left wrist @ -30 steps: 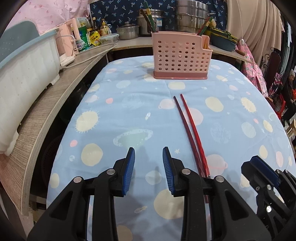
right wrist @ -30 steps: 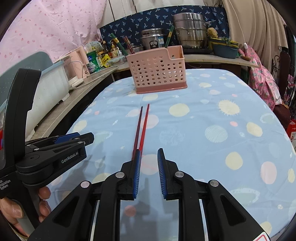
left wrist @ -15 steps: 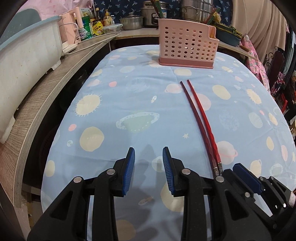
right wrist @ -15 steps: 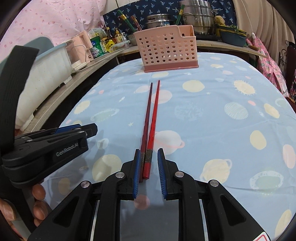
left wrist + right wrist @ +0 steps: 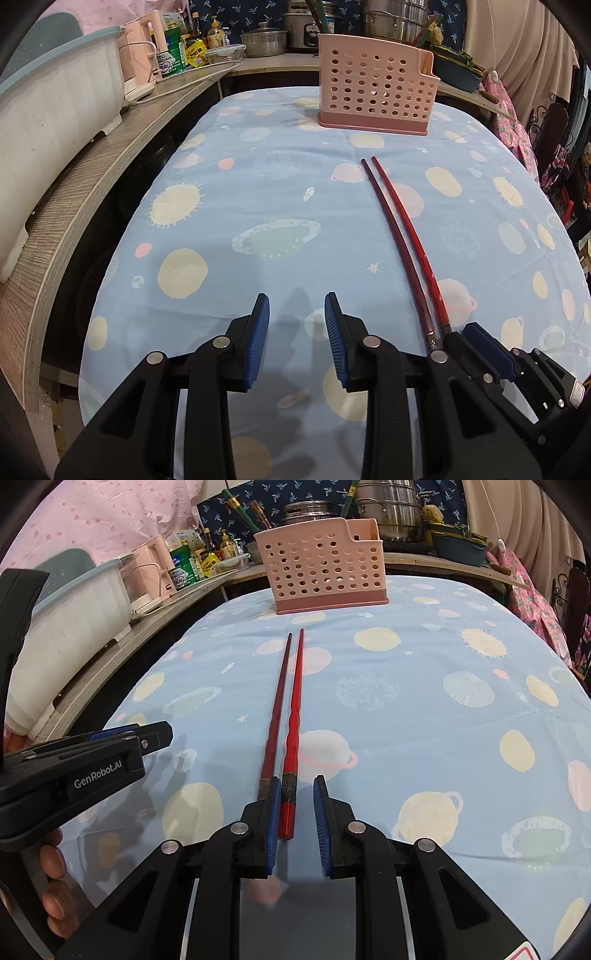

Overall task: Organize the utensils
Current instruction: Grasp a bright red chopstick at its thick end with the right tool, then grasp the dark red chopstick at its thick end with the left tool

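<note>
Since the earlier frame: right hand-held gripper [image 5: 294, 812] has come down and forward onto the near ends of the two red chopsticks [image 5: 291, 716]; left hand-held gripper [image 5: 296, 328] has barely shifted.

Pose: both point steeply down over the bench [image 5: 258, 184], whose cloth shows planets.

Right hand-held gripper: jaws narrowly apart, not clamped; the brighter chopstick's end lies between the pads, the darker one passes just outside the left pad.

Left hand-held gripper: jaws apart, holding nothing, above the cloth to the left of the chopsticks.

Chopsticks: side by side on the cloth, tips toward the pink perforated utensil basket [image 5: 321, 576] at the far end.

Obscured: whether the right pads touch the chopstick cannot be told; only fingers [image 5: 51, 856] of the left hand show.
</note>
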Action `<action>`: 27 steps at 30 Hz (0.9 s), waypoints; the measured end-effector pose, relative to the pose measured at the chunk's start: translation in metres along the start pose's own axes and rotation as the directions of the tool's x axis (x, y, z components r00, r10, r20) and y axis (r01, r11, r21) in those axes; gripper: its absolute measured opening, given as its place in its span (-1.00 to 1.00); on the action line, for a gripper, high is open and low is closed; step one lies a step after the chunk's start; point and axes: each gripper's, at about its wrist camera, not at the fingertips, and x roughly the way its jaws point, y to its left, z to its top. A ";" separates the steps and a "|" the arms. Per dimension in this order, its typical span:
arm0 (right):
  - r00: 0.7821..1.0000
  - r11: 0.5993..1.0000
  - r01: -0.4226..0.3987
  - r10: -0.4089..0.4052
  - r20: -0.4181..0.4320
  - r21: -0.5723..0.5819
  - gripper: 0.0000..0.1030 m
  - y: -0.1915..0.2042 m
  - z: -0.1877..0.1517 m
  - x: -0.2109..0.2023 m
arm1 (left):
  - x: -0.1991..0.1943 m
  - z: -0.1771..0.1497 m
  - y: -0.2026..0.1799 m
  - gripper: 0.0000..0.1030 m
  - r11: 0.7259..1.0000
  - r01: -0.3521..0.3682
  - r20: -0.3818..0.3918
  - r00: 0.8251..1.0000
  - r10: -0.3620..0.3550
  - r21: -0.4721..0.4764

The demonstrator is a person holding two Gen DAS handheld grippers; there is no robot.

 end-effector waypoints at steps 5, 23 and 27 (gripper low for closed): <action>1.000 1.000 0.025 -0.025 0.004 -0.007 -0.86 -0.001 -0.002 0.001 | -0.001 0.001 -0.002 -0.42 1.000 0.004 0.000 1.000 -0.004 0.004; 0.998 0.990 0.066 -0.067 0.008 0.124 -0.86 -0.056 -0.014 -0.025 | 0.001 -0.006 -0.055 0.13 0.993 0.090 -0.028 0.996 -0.089 0.070; 0.998 0.990 0.063 -0.065 0.008 0.128 -0.86 -0.058 -0.016 -0.027 | 0.008 -0.010 -0.067 0.13 0.992 0.091 -0.052 0.995 -0.086 0.083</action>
